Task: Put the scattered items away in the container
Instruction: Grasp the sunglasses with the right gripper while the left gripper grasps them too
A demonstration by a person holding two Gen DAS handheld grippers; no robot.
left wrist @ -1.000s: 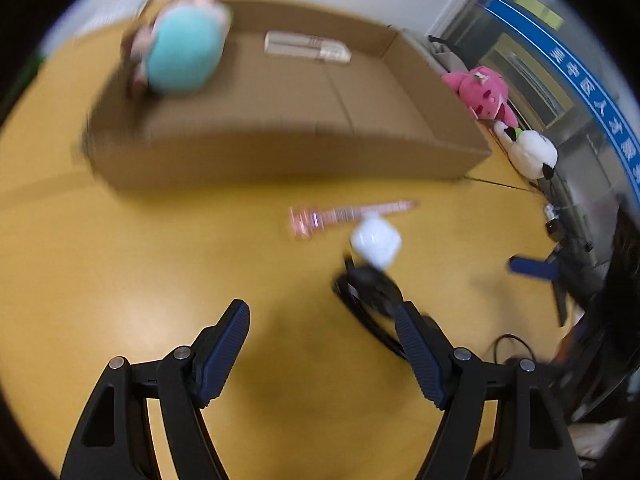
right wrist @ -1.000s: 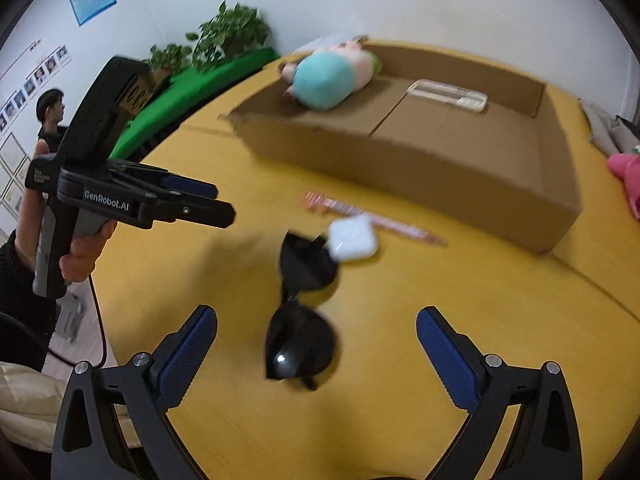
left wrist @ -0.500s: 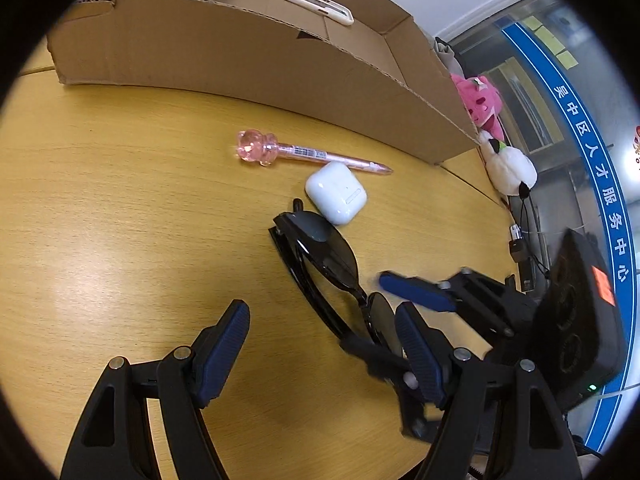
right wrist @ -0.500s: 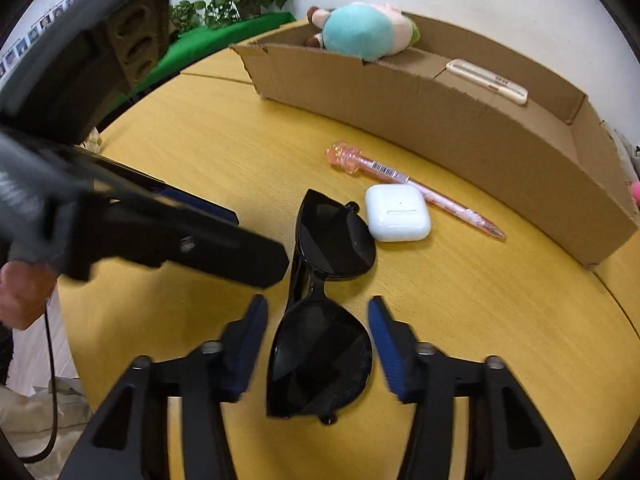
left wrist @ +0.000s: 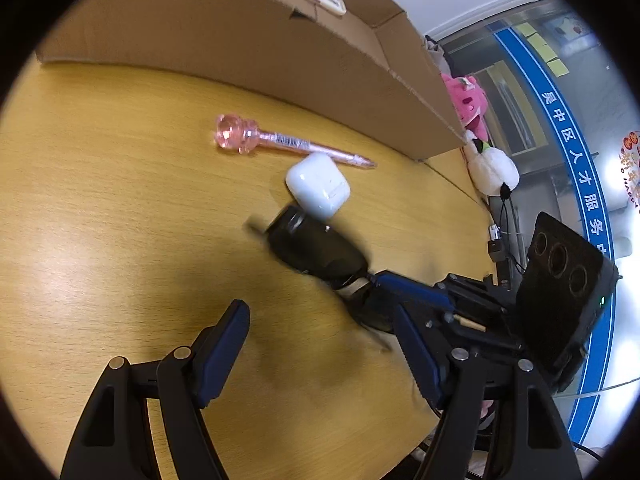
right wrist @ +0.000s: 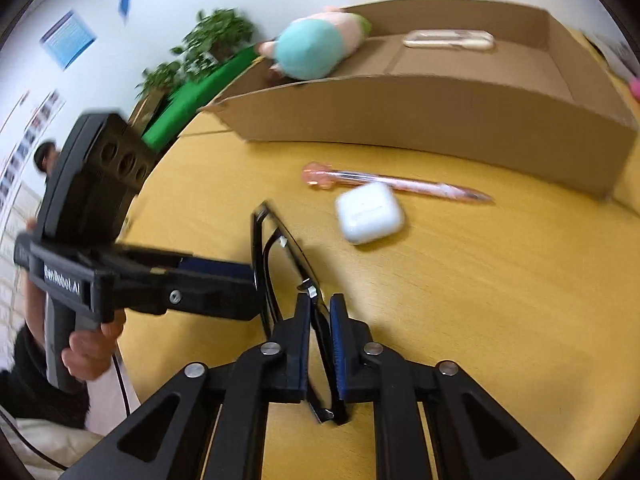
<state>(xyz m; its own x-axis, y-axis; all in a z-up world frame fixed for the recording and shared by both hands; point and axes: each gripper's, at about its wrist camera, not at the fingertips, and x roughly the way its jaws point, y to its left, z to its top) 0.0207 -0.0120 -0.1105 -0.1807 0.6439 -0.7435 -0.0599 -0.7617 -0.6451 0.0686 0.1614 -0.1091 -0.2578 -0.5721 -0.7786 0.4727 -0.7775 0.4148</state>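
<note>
Fingers (right wrist: pixel 338 344) pinch sunglasses (right wrist: pixel 288 264); "GenRobot.AI" handle (right wrist: pixel 64 280)

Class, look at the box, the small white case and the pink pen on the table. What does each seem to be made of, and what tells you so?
Box: matte brown corrugated cardboard, seemingly; creased flaps and raw cut edges.
White case: probably hard glossy plastic; smooth rounded corners, faint lid seam.
Pink pen: likely clear tinted plastic; translucent barrel and shiny knob top.

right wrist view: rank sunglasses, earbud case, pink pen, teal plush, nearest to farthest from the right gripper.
1. sunglasses, clamped in the right gripper.
2. earbud case, on the table, right of them.
3. pink pen, just behind the case.
4. teal plush, in the box's far left corner.
</note>
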